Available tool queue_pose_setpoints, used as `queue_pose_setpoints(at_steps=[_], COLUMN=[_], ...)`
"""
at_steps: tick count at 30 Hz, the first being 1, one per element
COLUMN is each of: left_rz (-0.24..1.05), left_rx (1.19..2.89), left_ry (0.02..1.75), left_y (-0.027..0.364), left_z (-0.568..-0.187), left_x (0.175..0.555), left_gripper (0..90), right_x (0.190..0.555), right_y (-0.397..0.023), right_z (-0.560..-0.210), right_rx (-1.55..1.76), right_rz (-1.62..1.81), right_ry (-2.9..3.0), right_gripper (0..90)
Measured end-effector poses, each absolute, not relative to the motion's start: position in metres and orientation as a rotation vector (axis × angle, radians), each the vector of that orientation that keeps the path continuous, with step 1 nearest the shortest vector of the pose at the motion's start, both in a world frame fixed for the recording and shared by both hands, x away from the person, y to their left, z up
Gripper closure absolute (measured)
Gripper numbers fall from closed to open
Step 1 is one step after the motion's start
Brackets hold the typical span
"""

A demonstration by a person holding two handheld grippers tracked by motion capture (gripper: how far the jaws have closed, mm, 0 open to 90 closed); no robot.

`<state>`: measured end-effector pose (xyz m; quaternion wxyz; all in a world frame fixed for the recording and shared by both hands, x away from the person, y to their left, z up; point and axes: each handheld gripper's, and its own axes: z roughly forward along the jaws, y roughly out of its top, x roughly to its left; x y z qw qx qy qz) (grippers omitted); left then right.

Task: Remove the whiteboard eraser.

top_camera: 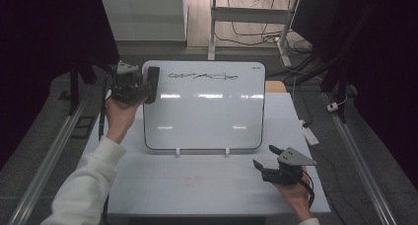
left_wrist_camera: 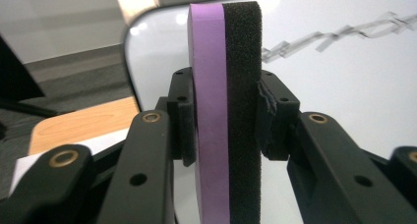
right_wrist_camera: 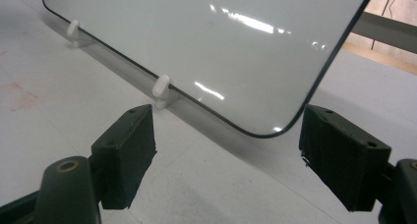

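A whiteboard leans on two white pegs on the table, with a black scribble along its top. My left gripper is shut on an eraser with a purple back and a black foam face, held upright at the board's top left corner. In the left gripper view the scribble lies to the right of the eraser. My right gripper rests open near the board's lower right corner, with nothing between its pads.
A white table carries the board. A white peg holds the board's bottom edge. Metal rails run along both sides of the table. A desk frame and cables lie on the floor behind.
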<state>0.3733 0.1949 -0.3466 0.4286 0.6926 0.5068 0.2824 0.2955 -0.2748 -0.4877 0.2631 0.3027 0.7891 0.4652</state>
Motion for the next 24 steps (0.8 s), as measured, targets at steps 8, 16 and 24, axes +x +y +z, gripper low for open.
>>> queue_pose_setpoints(at_steps=[8,16,24], left_rz=[0.621,0.535,0.498], left_rx=[1.778,1.818,1.864], left_ry=[1.187,1.092,1.006], left_y=[0.175,0.148,0.12], left_z=[-0.373,-0.393,-0.405], left_x=[0.35,0.325,0.31], left_gripper=[63.5,63.4,63.4], right_x=[0.293,0.293,0.296], right_y=[-0.248,-0.205,-0.163], right_z=[-0.477,-0.475,-0.475], right_rx=[0.76,0.722,0.714], right_rz=[1.333,1.44,1.522], right_ry=[2.156,2.217,2.263], right_gripper=[20.8,20.7,20.3])
